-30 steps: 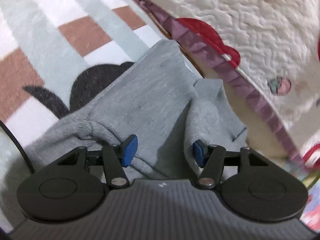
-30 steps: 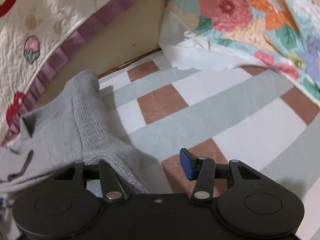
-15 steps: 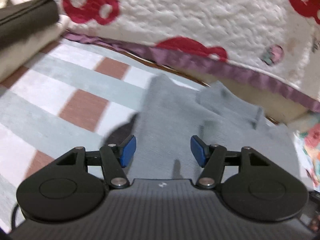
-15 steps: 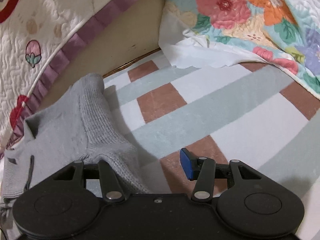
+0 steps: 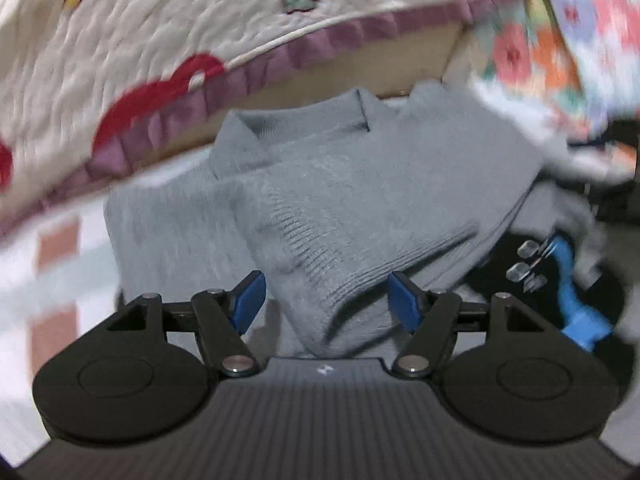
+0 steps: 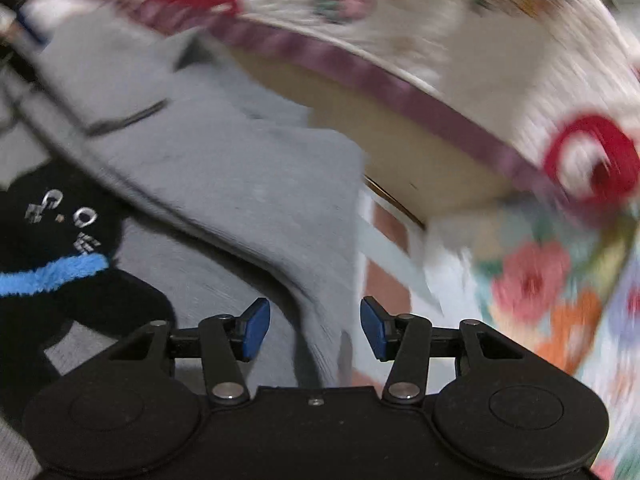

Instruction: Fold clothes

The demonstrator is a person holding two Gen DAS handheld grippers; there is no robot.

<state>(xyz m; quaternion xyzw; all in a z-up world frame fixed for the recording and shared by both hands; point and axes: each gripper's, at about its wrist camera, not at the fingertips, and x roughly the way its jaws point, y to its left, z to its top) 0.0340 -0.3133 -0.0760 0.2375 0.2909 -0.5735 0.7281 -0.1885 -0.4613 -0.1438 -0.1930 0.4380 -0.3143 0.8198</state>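
Left wrist view: the grey sweater point(image 5: 344, 184) was seen lying on the striped blanket point(image 5: 52, 272) beside the quilt point(image 5: 140, 40); the left gripper point(image 5: 326, 302) was opening, a ribbed cuff point(image 5: 360, 264) between its jaws, untouched. Right wrist view: the right gripper point(image 6: 316, 328) was held apart over the sweater's edge, nothing clamped.

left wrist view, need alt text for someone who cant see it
A grey knit sweater lies folded on a striped blanket, one ribbed cuff between the opening blue pads of the left gripper, which do not press it. A quilt hangs behind; the picture is motion-blurred.
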